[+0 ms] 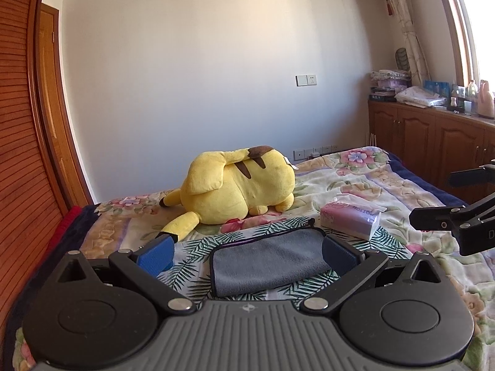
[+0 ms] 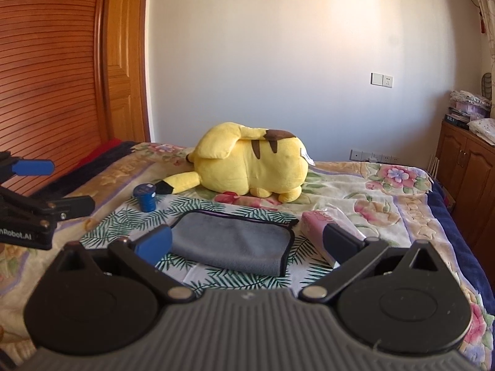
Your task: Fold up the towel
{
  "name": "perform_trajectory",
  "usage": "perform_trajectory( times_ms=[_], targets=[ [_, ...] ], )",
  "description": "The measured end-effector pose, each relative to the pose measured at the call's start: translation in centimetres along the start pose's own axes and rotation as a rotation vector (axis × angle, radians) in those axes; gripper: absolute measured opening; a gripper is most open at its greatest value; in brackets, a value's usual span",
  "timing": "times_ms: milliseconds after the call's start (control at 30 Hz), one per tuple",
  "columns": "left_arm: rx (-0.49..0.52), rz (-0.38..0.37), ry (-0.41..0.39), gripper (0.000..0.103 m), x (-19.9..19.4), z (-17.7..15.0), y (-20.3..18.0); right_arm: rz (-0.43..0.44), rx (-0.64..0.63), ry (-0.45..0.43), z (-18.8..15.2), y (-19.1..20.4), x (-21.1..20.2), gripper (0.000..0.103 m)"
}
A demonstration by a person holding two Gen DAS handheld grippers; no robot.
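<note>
A grey towel with a dark edge lies folded on a palm-leaf cloth on the bed. It also shows in the right wrist view. My left gripper is open and empty, its blue fingers either side of the towel and a little above it. My right gripper is open and empty, held just short of the towel. Each gripper shows at the edge of the other's view: the right one and the left one, both open.
A yellow plush toy lies behind the towel. A pink tissue pack sits right of the towel. A small blue cylinder stands left of it. A wooden wardrobe is on the left, cabinets on the right.
</note>
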State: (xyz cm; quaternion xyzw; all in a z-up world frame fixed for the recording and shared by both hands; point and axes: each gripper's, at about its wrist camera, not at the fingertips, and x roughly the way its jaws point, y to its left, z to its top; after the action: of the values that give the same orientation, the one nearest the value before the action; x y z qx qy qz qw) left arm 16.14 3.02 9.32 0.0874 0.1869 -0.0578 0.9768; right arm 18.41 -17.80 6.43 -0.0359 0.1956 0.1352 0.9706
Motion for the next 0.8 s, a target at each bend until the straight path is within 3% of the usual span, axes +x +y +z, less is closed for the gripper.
perform_trajectory(
  times_ms=[800],
  targets=[
    [-0.013, -0.024, 0.027, 0.087, -4.8, -5.2, -2.5, -0.007, 0.058, -0.010, -4.5, -0.1, -5.6, 0.103]
  ],
)
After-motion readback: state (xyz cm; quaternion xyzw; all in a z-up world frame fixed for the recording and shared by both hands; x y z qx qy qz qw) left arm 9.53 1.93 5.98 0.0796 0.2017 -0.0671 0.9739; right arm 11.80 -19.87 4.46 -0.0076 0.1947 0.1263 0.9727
